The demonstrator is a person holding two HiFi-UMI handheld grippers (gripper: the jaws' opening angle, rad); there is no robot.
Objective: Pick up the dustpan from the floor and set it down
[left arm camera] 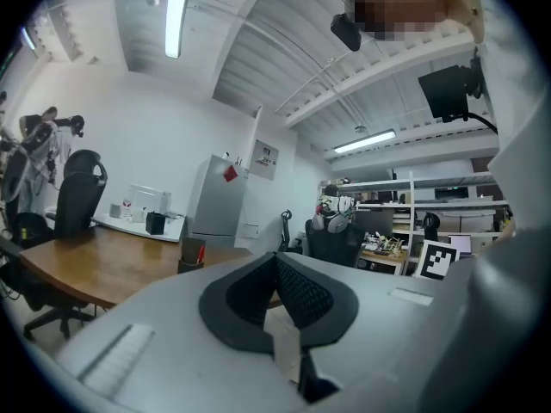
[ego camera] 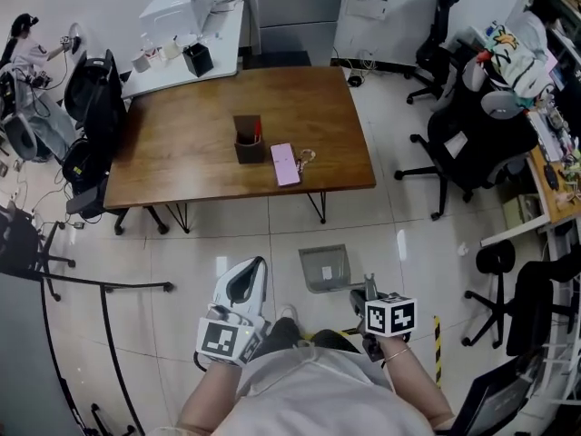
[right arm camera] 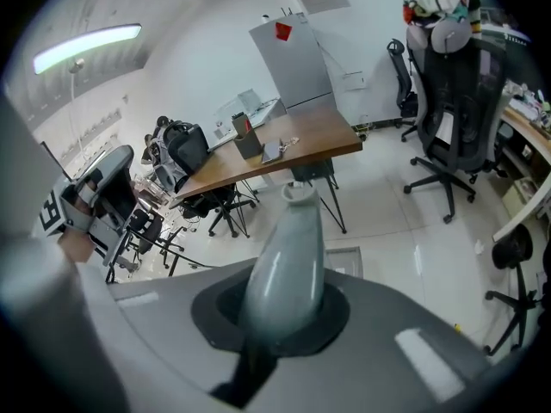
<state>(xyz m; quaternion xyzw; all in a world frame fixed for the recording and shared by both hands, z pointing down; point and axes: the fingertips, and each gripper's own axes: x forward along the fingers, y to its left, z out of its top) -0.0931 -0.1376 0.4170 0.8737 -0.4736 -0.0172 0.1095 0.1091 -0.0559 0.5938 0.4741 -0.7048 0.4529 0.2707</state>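
A grey dustpan (ego camera: 324, 267) sits low over the white floor tiles just in front of the person's feet; I cannot tell whether it rests on the floor. Its rounded grey handle (right arm camera: 293, 248) runs up between the jaws of my right gripper (ego camera: 366, 291), which is shut on it and points steeply down. Beyond the handle, the right gripper view shows the edge of the pan (right arm camera: 347, 261). My left gripper (ego camera: 243, 284) is held level at the left, apart from the dustpan. Its white jaws meet with nothing between them (left arm camera: 277, 295).
A wooden table (ego camera: 182, 153) stands ahead with a brown holder (ego camera: 247, 139) and a pink phone (ego camera: 285, 163) on it. Office chairs (ego camera: 463, 143) and a black stool (ego camera: 495, 271) crowd the right. A black stand's legs (ego camera: 100, 284) spread at the left. Striped tape (ego camera: 437, 348) marks the floor.
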